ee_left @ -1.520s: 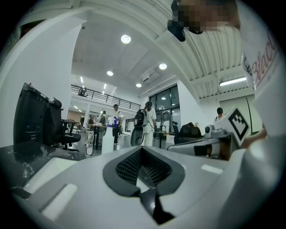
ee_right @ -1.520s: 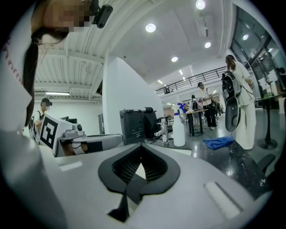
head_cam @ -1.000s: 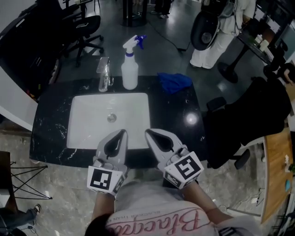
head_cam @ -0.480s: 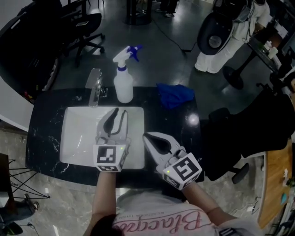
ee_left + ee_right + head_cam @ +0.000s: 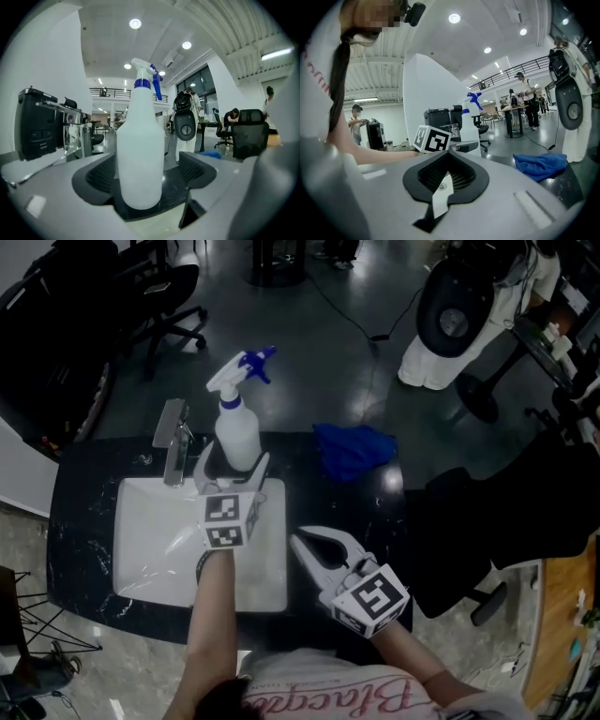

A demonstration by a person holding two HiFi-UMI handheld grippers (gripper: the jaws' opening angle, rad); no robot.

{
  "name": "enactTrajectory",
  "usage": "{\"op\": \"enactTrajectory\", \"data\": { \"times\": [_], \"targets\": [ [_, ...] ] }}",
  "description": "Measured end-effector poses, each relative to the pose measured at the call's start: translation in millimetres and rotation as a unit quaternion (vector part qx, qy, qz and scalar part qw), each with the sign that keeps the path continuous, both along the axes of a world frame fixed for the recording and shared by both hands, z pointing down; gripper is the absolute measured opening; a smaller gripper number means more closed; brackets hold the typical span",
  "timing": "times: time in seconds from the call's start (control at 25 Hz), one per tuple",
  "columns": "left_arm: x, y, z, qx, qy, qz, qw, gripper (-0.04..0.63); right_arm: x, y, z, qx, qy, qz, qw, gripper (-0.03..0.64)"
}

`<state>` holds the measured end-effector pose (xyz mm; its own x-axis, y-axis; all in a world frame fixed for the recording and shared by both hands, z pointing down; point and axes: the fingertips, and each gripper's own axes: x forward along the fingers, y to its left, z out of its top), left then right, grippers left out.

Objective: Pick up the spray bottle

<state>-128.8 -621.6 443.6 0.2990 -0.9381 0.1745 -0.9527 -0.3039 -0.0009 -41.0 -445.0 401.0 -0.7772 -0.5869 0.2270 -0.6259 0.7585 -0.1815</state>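
Note:
The white spray bottle (image 5: 236, 432) with a blue trigger head stands upright on the black counter behind the sink. My left gripper (image 5: 232, 465) reaches across the basin; its jaws are opening and stand wide on either side of the bottle's base. In the left gripper view the bottle (image 5: 140, 154) fills the gap between the two pads (image 5: 99, 177), with space left on both sides. My right gripper (image 5: 300, 542) hangs back near the counter's front edge, shut with nothing in it; the right gripper view shows its tips (image 5: 449, 165) meeting.
A white sink basin (image 5: 150, 549) is set in the black marble counter (image 5: 84, 512), with a chrome faucet (image 5: 172, 437) left of the bottle. A blue cloth (image 5: 352, 448) lies right of the bottle. A black office chair (image 5: 525, 512) stands beside the counter's right end.
My left gripper has travelled forward over the sink to the bottle, and its jaws have gone from shut to wide open. The right gripper has shifted slightly forward.

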Motion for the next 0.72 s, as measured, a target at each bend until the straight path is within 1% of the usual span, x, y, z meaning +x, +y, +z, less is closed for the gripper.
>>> {"op": "enactTrajectory", "data": {
  "times": [0.24,0.4,0.56,0.72],
  "targets": [
    [-3.9,-29.9,8.3,-0.001,-0.005,-0.014,0.9999,0.423,8.4,-7.9,11.4,-0.007,0.011,0.007,1.000,0.002],
    [-3.6,-45.7,18.6,-0.010,-0.036,-0.007,0.9993,0.419,11.5,-11.1,14.4,-0.005,0.015,0.010,1.000,0.002],
    [-3.9,-53.1,22.4,-0.010,-0.031,0.001,0.9995,0.411,8.9,-10.1,14.1,-0.006,0.022,0.011,1.000,0.002],
    [1.1,-49.1,18.2,-0.012,-0.042,0.017,0.9989,0.408,6.9,-5.3,12.7,-0.005,0.028,0.014,0.999,0.002]
  ]
}}
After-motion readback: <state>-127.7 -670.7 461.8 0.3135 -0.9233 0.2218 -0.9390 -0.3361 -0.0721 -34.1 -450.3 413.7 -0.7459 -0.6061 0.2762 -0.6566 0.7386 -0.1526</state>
